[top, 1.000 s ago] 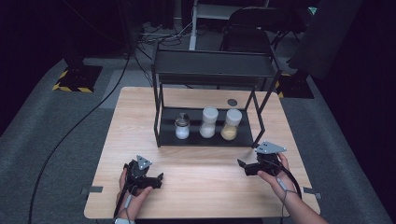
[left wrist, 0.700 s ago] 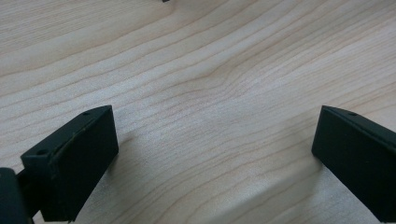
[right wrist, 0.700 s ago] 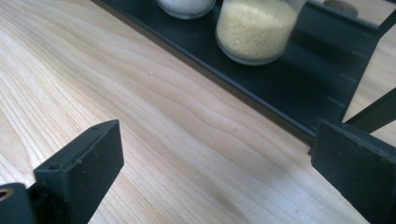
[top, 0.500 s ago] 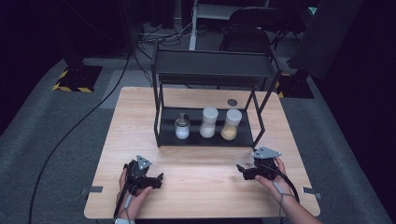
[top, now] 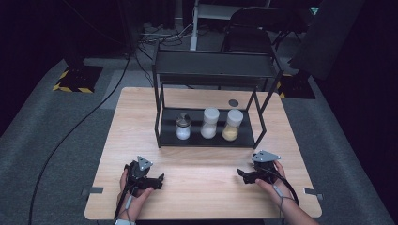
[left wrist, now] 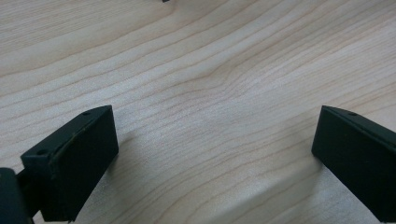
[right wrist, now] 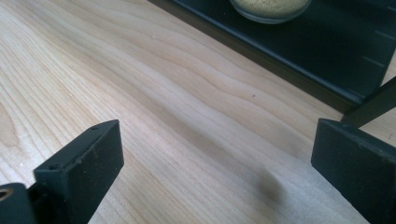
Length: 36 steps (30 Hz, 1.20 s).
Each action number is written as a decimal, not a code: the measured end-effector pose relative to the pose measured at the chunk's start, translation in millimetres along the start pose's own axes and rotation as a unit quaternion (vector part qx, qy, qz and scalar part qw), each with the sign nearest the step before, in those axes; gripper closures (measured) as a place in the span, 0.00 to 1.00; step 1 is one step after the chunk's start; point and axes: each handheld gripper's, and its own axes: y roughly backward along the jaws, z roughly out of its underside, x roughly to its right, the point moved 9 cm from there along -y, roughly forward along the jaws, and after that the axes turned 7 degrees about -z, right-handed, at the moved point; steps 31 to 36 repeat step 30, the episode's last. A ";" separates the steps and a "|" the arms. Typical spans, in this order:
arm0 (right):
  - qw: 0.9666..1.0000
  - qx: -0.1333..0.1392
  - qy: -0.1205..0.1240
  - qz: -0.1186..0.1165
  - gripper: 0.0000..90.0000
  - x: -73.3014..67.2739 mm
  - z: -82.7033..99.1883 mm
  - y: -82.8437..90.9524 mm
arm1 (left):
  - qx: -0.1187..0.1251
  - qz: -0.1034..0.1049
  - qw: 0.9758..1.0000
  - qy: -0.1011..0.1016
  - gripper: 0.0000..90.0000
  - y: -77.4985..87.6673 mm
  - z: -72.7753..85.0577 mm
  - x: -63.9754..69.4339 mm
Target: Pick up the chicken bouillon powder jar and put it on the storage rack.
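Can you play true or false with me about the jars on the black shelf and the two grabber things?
1. Three jars stand in a row on the bottom level of the black shelf. True.
2. The left gripper is holding a jar. False: its jaws are wide open over bare table.
3. The jar with the yellowish filling is at the right end of the row. True.
4. The right gripper is shut tight. False: its jaws stand wide apart with nothing between them.
5. The small jar at the left end is the tallest. False: it is the shortest; the middle jar and the yellowish one are taller.
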 end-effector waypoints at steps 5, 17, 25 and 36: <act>1.000 -0.003 -0.009 -0.003 0.02 -0.5 3.8 -2.8 | 0.000 0.000 1.000 0.000 0.00 0.0 0.0 0.0; 0.999 -0.023 -0.033 -0.016 0.01 3.4 6.6 -6.3 | 0.000 0.000 1.000 0.000 0.00 0.0 0.0 0.0; 0.999 -0.025 -0.035 -0.017 0.00 4.1 6.5 -6.4 | 0.000 0.000 1.000 0.000 0.00 0.0 0.0 0.0; 0.999 -0.025 -0.036 -0.019 0.00 4.4 6.5 -6.6 | 0.000 0.000 1.000 0.000 0.00 0.0 0.0 0.0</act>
